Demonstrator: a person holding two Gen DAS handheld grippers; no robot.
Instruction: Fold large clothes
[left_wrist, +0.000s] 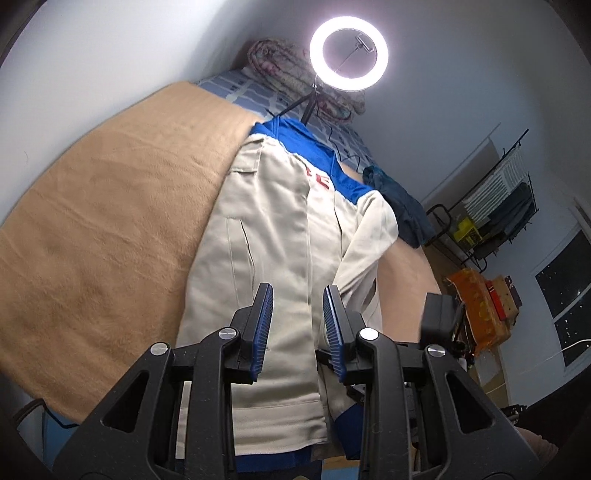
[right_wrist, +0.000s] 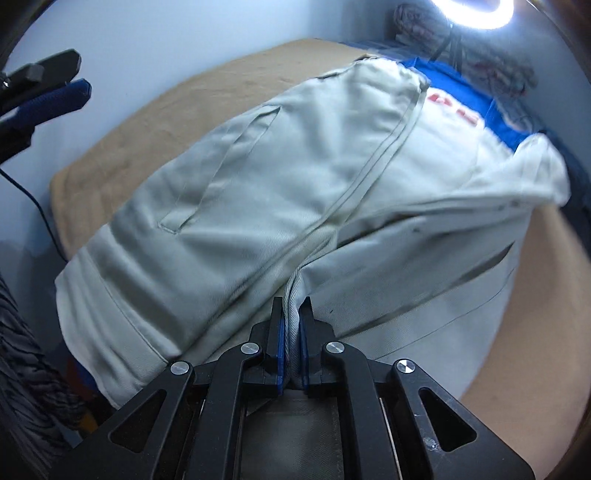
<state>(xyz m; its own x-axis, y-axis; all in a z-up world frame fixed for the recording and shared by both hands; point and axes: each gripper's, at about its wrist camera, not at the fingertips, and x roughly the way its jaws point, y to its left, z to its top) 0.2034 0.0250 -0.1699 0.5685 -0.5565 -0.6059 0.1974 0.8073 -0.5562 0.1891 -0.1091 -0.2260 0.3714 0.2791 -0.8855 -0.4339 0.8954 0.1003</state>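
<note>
Left claw (left_wrist: 297, 321) hangs released, blue pads spread, nothing between them; it sits just above the lower half of the work jacket (left_wrist: 273, 236), near the front placket. Off its left side runs the tan blanket (left_wrist: 103, 221) that covers the bed, bare of clothing. Directly ahead of this claw the jacket lies lengthwise, hem nearest, blue yoke (left_wrist: 317, 155) and red lettering (left_wrist: 319, 181) at the far end, a slanted pocket (left_wrist: 245, 240) just left of the line of the fingers. Right of the claw one beige sleeve (left_wrist: 365, 251) is laid in across the body, which reads as a first fold already made. Beyond the collar stand a ring light (left_wrist: 349, 53) and a rolled quilt (left_wrist: 295, 74); further right a dark blue garment (left_wrist: 402, 206) lies on the bed edge, apart from the jacket. Right claw (right_wrist: 291, 332) is clenched on a bunched ridge of beige cloth at the jacket's lower front, fabric pinched upright between the pads. From this claw, the left panel with its pocket (right_wrist: 221, 170) spreads to the left and ahead; the right panel and folded sleeve (right_wrist: 461, 229) to the right. The grip seems meant to lift or drag the near end towards the collar; the free left claw looks placed to take a matching hold. Right-hand cloth is blurred, so motion is likely.
</note>
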